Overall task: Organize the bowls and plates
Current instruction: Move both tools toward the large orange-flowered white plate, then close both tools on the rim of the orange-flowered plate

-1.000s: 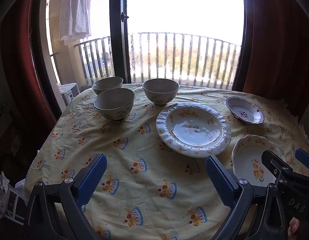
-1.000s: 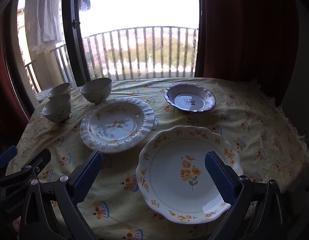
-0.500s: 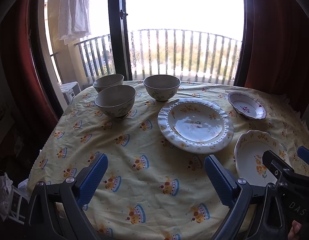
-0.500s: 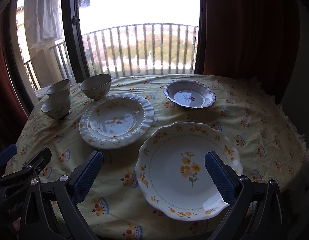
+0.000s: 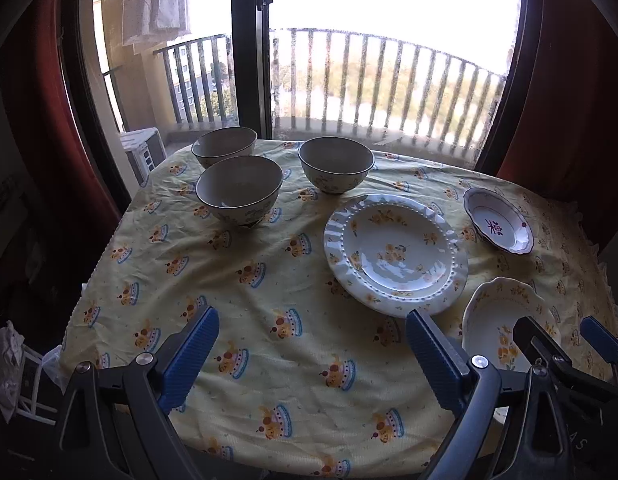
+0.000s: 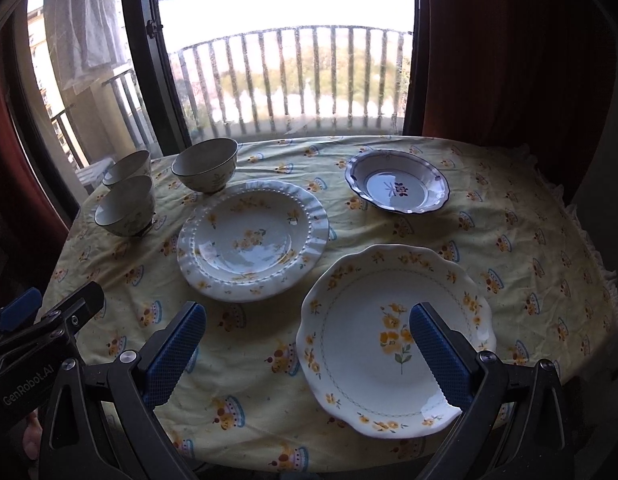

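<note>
Yellow-clothed table (image 5: 245, 280) by balcony window. We hold left gripper (image 5: 309, 356) and right gripper (image 6: 309, 344) low at near edge, jaws wide apart, both empty. Scalloped plate (image 6: 361, 344) just ahead of right one; ribbed plate (image 6: 253, 240), purple-rimmed dish (image 6: 397, 188) beyond; three bowls (image 5: 239, 190) far left. Nothing stacked; we judge whole task ahead.

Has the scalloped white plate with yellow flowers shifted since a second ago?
No. The scalloped plate sits just as before beside the ribbed white plate; only the view drifted.
</note>
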Motion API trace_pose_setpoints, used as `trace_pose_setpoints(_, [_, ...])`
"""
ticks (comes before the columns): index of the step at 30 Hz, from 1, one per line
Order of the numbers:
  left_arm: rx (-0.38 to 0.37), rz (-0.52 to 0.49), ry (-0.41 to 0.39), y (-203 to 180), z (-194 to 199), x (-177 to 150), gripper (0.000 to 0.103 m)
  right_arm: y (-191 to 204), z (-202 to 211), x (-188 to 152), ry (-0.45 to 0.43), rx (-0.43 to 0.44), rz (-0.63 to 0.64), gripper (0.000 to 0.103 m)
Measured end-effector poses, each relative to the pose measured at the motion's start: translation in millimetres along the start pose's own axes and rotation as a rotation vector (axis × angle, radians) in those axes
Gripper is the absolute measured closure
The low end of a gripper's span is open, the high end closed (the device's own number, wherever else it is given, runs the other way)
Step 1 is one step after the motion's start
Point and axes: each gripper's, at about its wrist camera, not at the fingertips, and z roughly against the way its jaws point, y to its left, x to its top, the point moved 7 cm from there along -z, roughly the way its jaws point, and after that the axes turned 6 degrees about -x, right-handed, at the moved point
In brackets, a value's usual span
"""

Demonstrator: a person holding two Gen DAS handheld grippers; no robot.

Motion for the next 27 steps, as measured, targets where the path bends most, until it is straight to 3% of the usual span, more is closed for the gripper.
trace_pose_setpoints(5, [0.001,-0.064,-0.023,-1,8,19,0.008,5,10,19,-0.040,-0.029,0.010,0.000])
trace_pose_setpoints(9, [-0.037,-0.061,0.009,2,4,28,0.007,7,12,31,-0.054,-0.041,-0.001,0.000])
trace_pose_setpoints(19, [-0.049,-0.080,0.036,11,-15,43,0.008,19,-1,42,-0.013,-0.097,-0.024,0.001])
trace_pose_setpoints(27, [-0.114,-0.119,0.082,0,-31,46,0.008,17,-15,44,0.033,-0.135,-0.053,0.004])
